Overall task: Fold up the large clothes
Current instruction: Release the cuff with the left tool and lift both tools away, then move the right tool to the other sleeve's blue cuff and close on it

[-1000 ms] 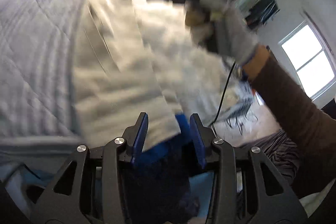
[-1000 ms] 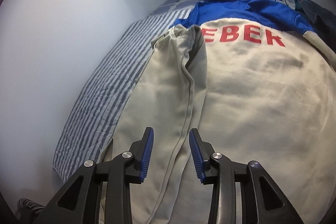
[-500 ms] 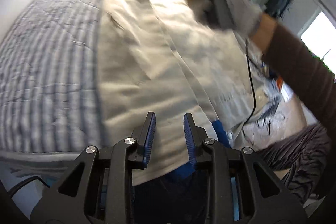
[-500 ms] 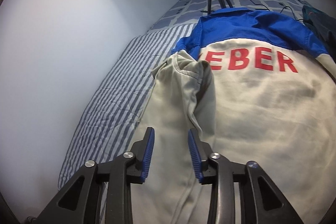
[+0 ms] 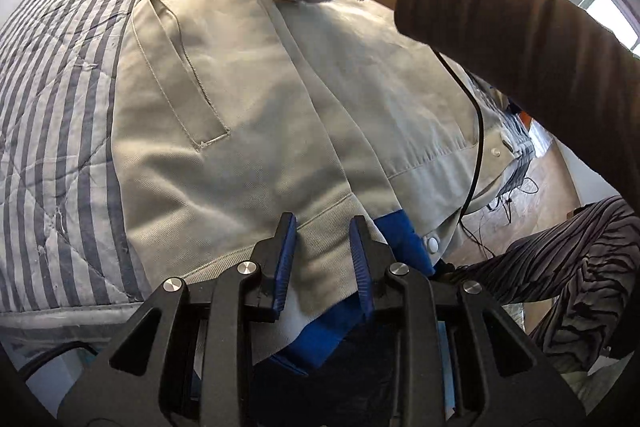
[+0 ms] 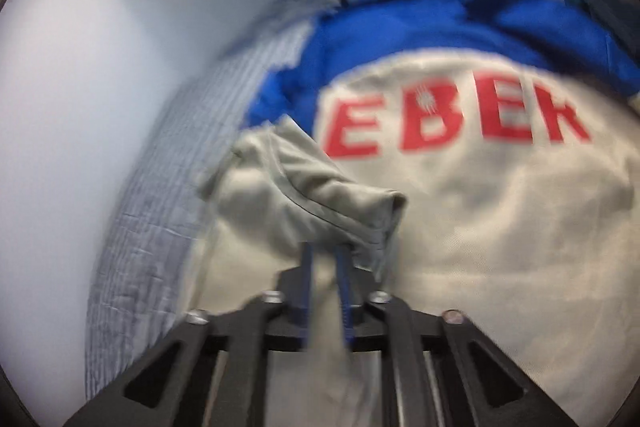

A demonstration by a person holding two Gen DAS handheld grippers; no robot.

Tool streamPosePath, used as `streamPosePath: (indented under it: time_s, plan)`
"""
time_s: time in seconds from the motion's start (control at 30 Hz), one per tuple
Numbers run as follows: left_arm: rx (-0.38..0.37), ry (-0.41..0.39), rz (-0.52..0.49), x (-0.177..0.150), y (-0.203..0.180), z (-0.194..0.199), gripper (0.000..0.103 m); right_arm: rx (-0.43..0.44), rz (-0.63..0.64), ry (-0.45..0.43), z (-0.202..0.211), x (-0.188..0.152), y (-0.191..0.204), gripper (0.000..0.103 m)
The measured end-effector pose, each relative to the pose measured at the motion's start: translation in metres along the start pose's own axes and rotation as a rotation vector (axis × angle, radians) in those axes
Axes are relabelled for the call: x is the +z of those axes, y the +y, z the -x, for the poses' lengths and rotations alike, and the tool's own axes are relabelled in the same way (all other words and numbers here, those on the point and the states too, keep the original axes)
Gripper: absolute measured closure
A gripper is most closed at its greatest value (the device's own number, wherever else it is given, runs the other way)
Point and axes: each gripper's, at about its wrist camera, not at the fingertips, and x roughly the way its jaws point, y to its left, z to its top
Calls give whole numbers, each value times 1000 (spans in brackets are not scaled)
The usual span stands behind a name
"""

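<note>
Right now the beige-and-blue jacket (image 5: 248, 115) lies spread across the striped bed (image 5: 52, 75), its hem hanging over the near edge. Your left gripper (image 5: 322, 263) sits at that hem with fabric between its blue pads, which look parted rather than pressing. Your right gripper (image 6: 325, 279), blurred, is clenched on a bunched beige fold near the bed's far left side.

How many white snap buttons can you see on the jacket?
2. One snap sits on the blue hem just right of the left gripper. The other snap is farther right, on the beige band. More may be hidden under folds.
</note>
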Motion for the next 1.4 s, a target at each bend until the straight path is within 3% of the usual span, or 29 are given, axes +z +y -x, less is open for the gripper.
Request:
streamPosePath:
  time_s: [0.17, 0.27, 0.47, 0.57, 0.67, 0.7, 0.8, 1.13, 1.4]
  plan:
    - [8, 11, -1, 5, -7, -5, 76, 3, 29, -57, 28, -2, 7, 96]
    - [15, -11, -13, 7, -12, 3, 76, -3, 61, -103, 60, -8, 10, 80]
    - [66, -94, -97, 14, -35, 30, 75, 16, 108, -171, 135, -30, 14, 77]
    - [82, -150, -124, 20, -45, 45, 61, 29, 122, -219, 187, -47, 12, 74]
    - [85, -194, -129, 28, -51, 61, 58, 33, 136, -260, 233, -68, 3, 67]
    - [82, -204, -128, 31, -53, 66, 52, 24, 143, -268, 243, -74, 0, 64]
    - [75, -239, -141, 41, -61, 80, 43, -7, 144, -287, 282, -98, -20, 62]
    - [51, -284, -196, 80, -94, 96, 43, -134, 18, -305, 359, -169, -108, 62]
    - [8, -257, -197, 110, -100, 86, 43, -240, -128, -296, 390, -214, -186, 59]
